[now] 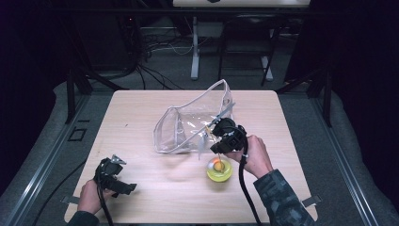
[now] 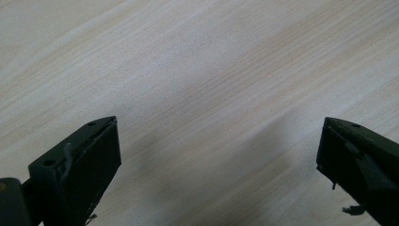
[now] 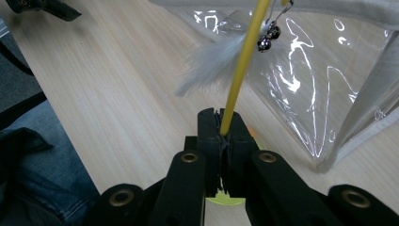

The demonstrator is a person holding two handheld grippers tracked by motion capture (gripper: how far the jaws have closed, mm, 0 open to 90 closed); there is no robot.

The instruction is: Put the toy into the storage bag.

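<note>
Right gripper (image 3: 225, 136) pinches the yellow wand (image 3: 240, 70) (seemingly feathered); left gripper (image 2: 219, 155) spread, holding nothing.

No lettering, label, brand mark or number can be read anywhere here (the light wooden table (image 1: 155, 188), the clear plastic pouch (image 1: 188, 127) toward twelve o'clock and the yellow bowl (image 1: 219, 170) at about five o'clock all look unmarked).

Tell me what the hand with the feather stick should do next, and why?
Probably ease the yellow stick toward the clear bag. The right gripper has its jaws shut on the stick, and the feather and bells sit just outside the bag.
</note>
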